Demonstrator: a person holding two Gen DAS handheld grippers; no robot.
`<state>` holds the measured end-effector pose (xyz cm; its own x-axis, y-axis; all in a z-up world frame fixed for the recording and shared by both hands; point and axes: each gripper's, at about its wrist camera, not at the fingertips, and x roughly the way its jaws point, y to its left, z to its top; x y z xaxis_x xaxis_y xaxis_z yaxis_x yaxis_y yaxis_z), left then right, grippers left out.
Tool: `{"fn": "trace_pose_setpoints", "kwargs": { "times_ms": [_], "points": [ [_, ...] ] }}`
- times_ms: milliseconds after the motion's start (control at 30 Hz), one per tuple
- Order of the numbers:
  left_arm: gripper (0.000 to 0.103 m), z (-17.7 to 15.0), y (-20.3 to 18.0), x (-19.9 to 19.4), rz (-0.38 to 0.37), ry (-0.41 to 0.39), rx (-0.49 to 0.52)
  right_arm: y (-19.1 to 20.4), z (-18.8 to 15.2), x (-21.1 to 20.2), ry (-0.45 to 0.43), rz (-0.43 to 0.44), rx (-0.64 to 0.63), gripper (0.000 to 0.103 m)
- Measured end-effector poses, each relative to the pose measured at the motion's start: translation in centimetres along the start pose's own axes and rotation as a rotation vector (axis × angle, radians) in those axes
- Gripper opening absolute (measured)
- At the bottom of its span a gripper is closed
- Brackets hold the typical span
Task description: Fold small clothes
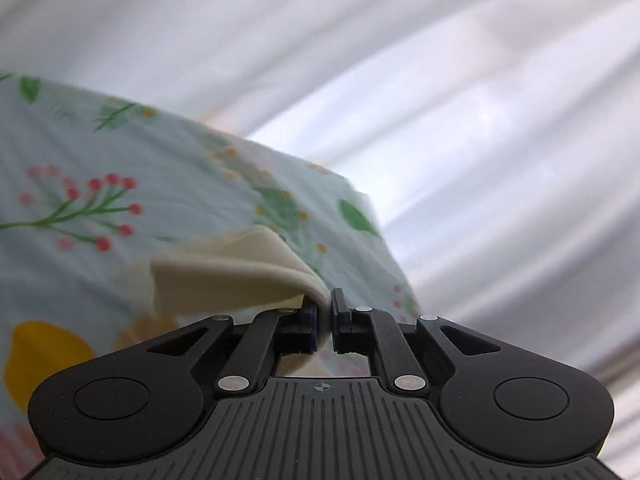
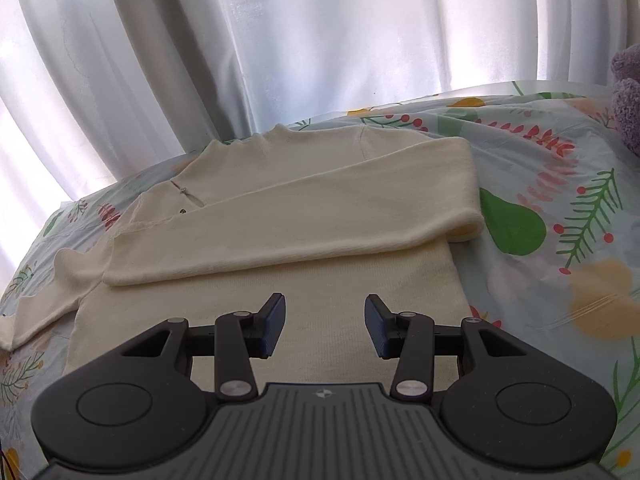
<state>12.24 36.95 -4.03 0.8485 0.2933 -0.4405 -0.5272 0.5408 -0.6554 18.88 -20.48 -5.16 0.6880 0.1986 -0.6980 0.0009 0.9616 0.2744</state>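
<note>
One cream sweater [image 2: 280,216] on floral sheet [image 2: 560,184]; left gripper [image 1: 324,312] fingers clenched on its sleeve; right gripper [image 2: 325,326] fingers released.

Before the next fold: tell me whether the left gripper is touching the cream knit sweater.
Touching. The left wrist view shows the left gripper with its jaws shut on a corner of the cream knit sweater, lifted off the floral bedsheet.

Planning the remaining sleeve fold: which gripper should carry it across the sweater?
Left. The left gripper is already shut on the cream sweater fabric; the right gripper hovers open, holding nothing.
</note>
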Motion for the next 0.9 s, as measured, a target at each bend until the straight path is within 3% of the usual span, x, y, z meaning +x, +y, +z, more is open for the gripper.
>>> {"fn": "trace_pose_setpoints", "kwargs": {
  "times_ms": [100,200,233,267,300,333,400,467,633,900],
  "points": [
    [0.008,-3.0,-7.7,-1.9,-0.185,0.02,0.262,0.1,0.2,-0.5,-0.017,0.005,-0.009,0.043],
    [0.009,-8.0,-14.8,-3.7,-0.384,0.094,0.508,0.1,0.4,-1.2,-0.04,0.013,-0.015,0.043],
    [0.017,-10.2,-16.6,-4.2,-0.434,0.133,0.578,0.0,0.5,-1.3,-0.045,0.016,-0.015,0.043],
    [0.035,-12.3,-17.9,-4.2,-0.475,0.176,0.637,0.0,0.5,-1.4,-0.048,0.02,-0.015,0.043],
    [0.046,-14.6,-19.0,-4.0,-0.508,0.229,0.695,-0.1,0.6,-1.5,-0.048,0.021,-0.015,0.043],
    [0.056,-16.5,-19.5,-3.7,-0.51,0.272,0.734,-0.1,0.6,-1.4,-0.046,0.022,-0.016,0.043],
    [0.052,-20.0,-19.6,-2.8,-0.466,0.359,0.779,0.0,0.7,-1.3,-0.036,0.027,-0.021,0.043],
    [0.052,-21.8,-18.7,-2.0,-0.408,0.424,0.757,0.2,0.9,-1.0,-0.023,0.045,-0.03,0.043],
    [0.051,-21.5,-14.9,-0.1,-0.256,0.46,0.727,1.9,2.3,1.4,0.014,0.126,-0.077,0.043],
    [0.05,-20.4,-12.5,0.5,-0.152,0.485,0.684,5.8,5.1,8.2,0.114,0.25,-0.093,0.043]
  ]
}}
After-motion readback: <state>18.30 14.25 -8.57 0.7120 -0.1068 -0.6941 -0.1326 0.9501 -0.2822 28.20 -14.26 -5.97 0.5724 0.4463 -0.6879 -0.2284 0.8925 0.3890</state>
